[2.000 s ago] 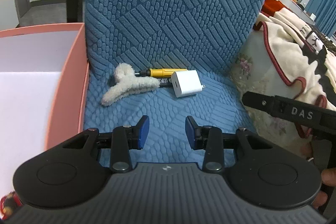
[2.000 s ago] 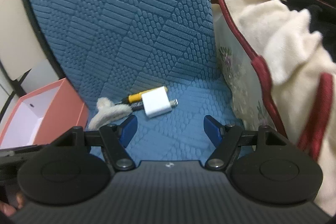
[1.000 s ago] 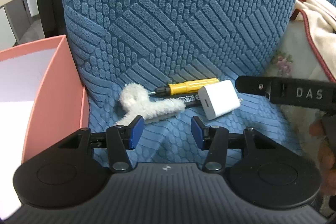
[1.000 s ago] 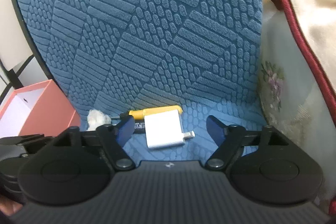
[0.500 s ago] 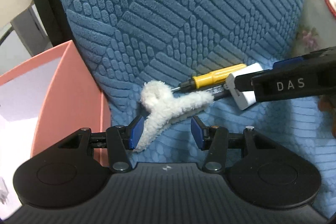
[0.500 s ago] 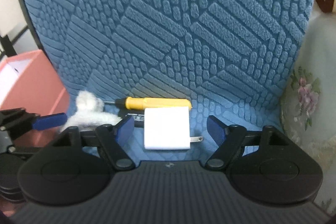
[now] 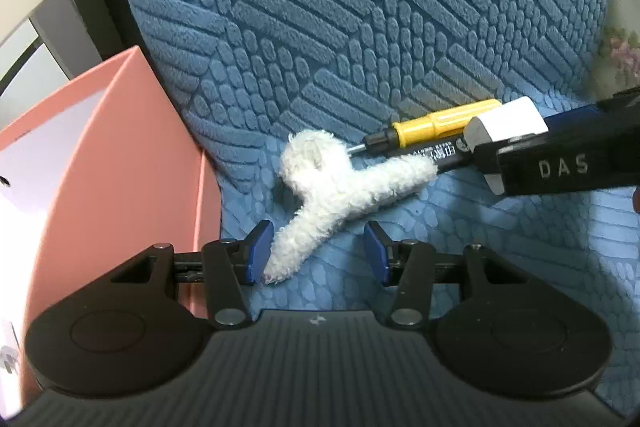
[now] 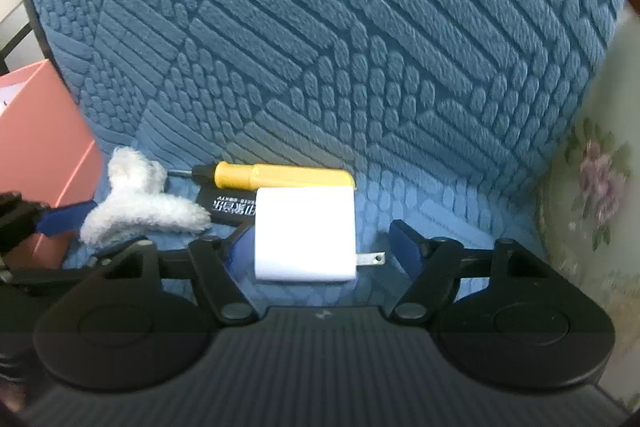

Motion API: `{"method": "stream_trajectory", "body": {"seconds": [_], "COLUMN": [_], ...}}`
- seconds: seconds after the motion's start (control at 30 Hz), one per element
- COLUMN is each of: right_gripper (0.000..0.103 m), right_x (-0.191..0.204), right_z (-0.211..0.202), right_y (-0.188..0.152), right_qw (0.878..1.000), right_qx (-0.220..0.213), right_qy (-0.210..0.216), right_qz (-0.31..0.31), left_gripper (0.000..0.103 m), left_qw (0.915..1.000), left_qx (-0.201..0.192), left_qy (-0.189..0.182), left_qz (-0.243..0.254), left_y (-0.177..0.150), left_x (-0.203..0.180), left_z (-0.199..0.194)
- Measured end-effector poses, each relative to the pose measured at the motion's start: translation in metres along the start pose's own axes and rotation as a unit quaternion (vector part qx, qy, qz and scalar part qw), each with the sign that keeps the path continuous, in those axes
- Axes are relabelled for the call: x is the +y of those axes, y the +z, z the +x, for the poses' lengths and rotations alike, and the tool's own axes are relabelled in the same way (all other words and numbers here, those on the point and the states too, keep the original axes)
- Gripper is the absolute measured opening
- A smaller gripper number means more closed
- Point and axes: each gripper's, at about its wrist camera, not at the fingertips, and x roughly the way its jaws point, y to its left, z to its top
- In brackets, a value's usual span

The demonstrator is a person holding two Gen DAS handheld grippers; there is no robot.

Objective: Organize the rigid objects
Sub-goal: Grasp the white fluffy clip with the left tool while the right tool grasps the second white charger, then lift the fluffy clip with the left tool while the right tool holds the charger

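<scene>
Two tools: I have both closing in on the small cluster lying on the blue chair seat (image 7: 460, 227); a second ago they were farther back, so I read this as the approach ending and the grasps about to start.
Left tool (image 7: 316, 247): fingers spread wide, straddling the lower leg of the fluffy white hair clip (image 7: 340, 187). The left pad (image 7: 256, 251) looks to be just touching the clip's tip, though the fisheye makes that hard to confirm.
Right tool (image 8: 320, 247): also wide, nothing held. The white charger (image 8: 304, 231) now sits squarely between its fingers, prongs pointing toward the right one.
Other items: a yellow screwdriver (image 8: 276, 175) and a black pen-like stick (image 8: 224, 205) lie just behind the charger, against the chair back.
Destination: the pink box (image 7: 120, 167) stands just beside the clip on my left; I take it as the place these things go.
Meaning for the task: nothing is boxed yet. Both tools are lined up, so closing comes next.
Risk: the charger is slick and blocky, and the pen touches it, so it may get dragged along.
</scene>
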Motion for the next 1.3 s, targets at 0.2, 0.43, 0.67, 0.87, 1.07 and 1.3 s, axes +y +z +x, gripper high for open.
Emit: {"method": "stream_trajectory", "body": {"seconds": [0.2, 0.43, 0.67, 0.87, 1.07, 1.3], "right_gripper": [0.069, 0.068, 0.068, 0.068, 0.068, 0.068], "right_x": [0.013, 0.024, 0.017, 0.005, -0.003, -0.001], "right_z": [0.001, -0.015, -0.029, -0.055, -0.068, -0.081], "right_y": [0.002, 0.009, 0.007, -0.019, -0.034, -0.051], "right_qw": [1.000, 0.999, 0.998, 0.999, 0.999, 0.998], "right_qx": [0.010, 0.008, 0.012, 0.013, 0.023, 0.029], "right_qy": [-0.022, -0.046, -0.056, -0.039, -0.026, -0.032], "right_qz": [-0.012, -0.028, 0.000, 0.011, 0.028, 0.048], "left_gripper": [0.047, 0.024, 0.015, 0.014, 0.014, 0.014], "left_qw": [0.9999, 0.9995, 0.9967, 0.9918, 0.9873, 0.9816], "left_qx": [0.001, -0.015, -0.022, -0.015, -0.003, 0.009], "left_qy": [-0.010, -0.028, -0.073, -0.109, -0.132, -0.167], "left_qz": [-0.004, 0.003, -0.026, -0.066, -0.088, -0.092], "left_y": [-0.001, -0.008, -0.011, -0.017, -0.030, -0.045], "left_x": [-0.001, 0.001, 0.004, 0.017, 0.022, 0.019], "left_z": [0.001, -0.019, -0.040, -0.056, -0.066, -0.073]}}
